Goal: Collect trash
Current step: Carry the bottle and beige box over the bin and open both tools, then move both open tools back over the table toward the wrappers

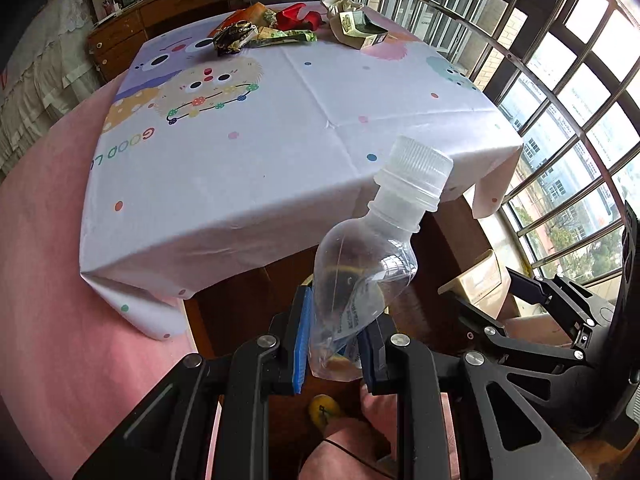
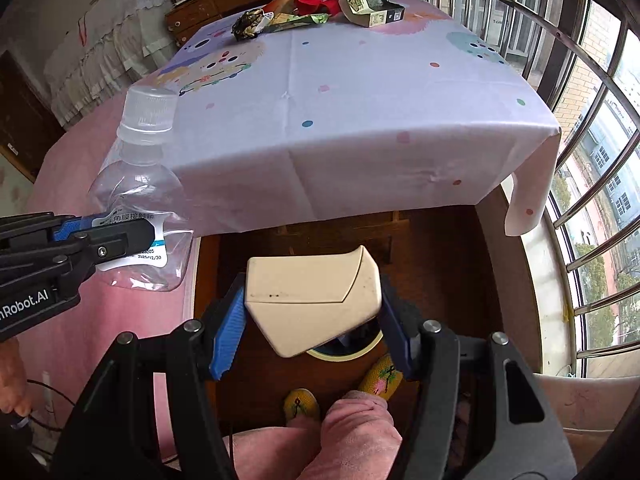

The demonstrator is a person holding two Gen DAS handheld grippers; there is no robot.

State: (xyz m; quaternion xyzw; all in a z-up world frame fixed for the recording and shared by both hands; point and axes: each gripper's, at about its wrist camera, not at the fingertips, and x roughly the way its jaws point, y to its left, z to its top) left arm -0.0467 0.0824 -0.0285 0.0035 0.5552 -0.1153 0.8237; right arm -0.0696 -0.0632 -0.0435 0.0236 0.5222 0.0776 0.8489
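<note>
Left gripper (image 1: 334,346) clamping crushed clear plastic bottle with white cap (image 1: 372,256), holding it off near table edge. Right gripper (image 2: 310,330) gripping cream plastic bin lid (image 2: 310,292), lifting it above bin opening. Step: disposal. Next: carrying bottle over opening, releasing. Wrappers (image 1: 260,34) lying at far end of patterned tablecloth (image 1: 280,128).

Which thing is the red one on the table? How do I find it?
Look at the far end of the table, where the trash is piled. The red wrapper lies between the orange wrapper and the open carton. Nothing else there is bright red.
</note>
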